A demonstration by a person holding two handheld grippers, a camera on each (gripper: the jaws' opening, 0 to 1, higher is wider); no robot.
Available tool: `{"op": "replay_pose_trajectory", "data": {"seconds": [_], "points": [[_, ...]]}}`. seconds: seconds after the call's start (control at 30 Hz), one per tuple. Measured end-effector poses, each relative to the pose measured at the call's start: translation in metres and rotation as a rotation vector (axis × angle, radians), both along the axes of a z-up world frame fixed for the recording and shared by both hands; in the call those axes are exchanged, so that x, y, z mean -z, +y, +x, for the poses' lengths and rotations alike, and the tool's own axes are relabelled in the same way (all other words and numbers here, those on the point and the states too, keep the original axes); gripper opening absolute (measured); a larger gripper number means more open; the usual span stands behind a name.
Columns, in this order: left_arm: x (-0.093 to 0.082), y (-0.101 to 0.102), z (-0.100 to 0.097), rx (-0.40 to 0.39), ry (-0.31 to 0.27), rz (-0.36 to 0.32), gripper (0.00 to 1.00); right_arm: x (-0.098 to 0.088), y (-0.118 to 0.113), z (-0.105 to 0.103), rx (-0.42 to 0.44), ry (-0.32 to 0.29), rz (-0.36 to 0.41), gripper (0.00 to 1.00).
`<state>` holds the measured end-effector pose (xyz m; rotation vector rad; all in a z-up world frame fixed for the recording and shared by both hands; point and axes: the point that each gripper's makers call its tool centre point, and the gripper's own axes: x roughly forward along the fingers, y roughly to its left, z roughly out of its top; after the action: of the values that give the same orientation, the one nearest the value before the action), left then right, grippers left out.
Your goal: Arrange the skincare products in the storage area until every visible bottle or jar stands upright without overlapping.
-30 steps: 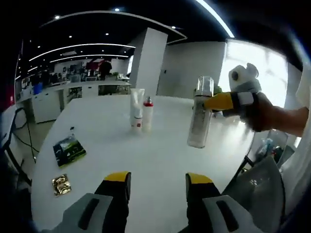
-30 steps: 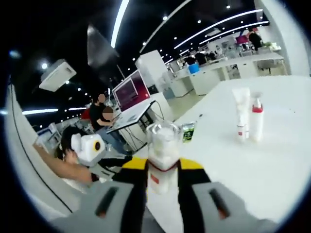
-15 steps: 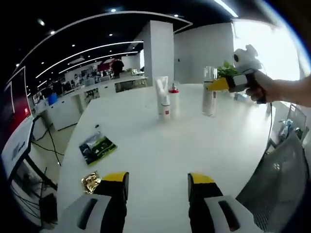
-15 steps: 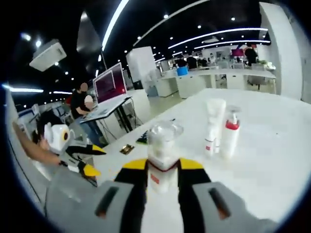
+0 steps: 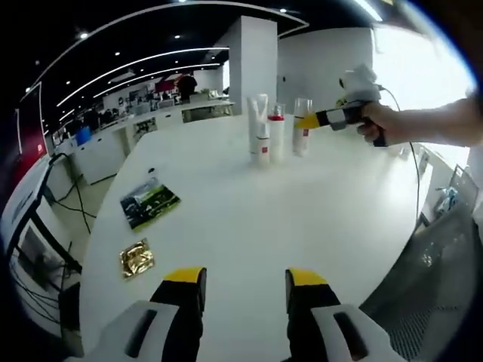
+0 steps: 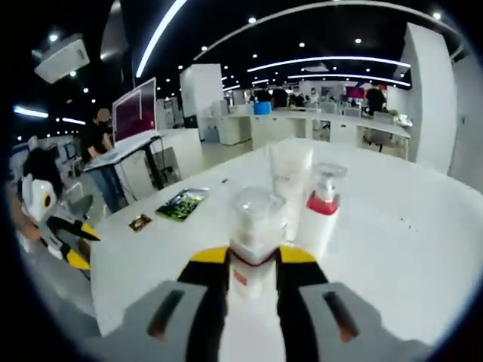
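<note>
Clearly, the left claw [image 5: 240, 280] is held open above the white table [image 5: 249, 219], with nothing between its yellow-tipped jaws. Far across the table, three skincare products are grouped upright: a white tube [image 5: 259, 127], a red-collared pump bottle [image 5: 276, 136] just beside it, and a clear-capped bottle [image 5: 302, 126] gripped by the right claw [image 5: 308, 121], which is carried by a hand [image 5: 375, 121]. Whether the clear-capped bottle's base touches the table cannot be told at this distance.

From the right gripper view, the right claw [image 6: 252, 260] is seen closed on the clear-capped bottle [image 6: 254, 226], whose lower part is hidden between the jaws. Just behind it stand the white tube [image 6: 288, 181] and the pump bottle [image 6: 321, 207], the tube partly covered by the held bottle's cap. A green packet [image 5: 149, 203] and a gold sachet [image 5: 136, 258] lie flat near the table's left edge; their print is too small to read. The left claw [image 6: 73, 243] is cut off at the left border.
</note>
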<state>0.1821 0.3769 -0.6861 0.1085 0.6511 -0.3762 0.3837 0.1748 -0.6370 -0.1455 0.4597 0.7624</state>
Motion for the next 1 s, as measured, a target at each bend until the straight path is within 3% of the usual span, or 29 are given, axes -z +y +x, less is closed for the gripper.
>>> {"op": "replay_pose_trajectory", "data": {"seconds": [0.3, 0.47, 1.0], "points": [[0.005, 0.007, 0.0, -0.025, 0.013, 0.009, 0.38, 0.019, -0.008, 0.032, 0.055, -0.035, -0.047, 0.23], [0.007, 0.005, -0.001, -0.021, 0.024, 0.015, 0.37, 0.038, -0.012, 0.035, 0.064, -0.033, -0.079, 0.23], [0.01, 0.009, -0.001, -0.034, 0.033, 0.023, 0.37, 0.052, -0.009, 0.047, 0.063, -0.136, -0.075, 0.23]]}}
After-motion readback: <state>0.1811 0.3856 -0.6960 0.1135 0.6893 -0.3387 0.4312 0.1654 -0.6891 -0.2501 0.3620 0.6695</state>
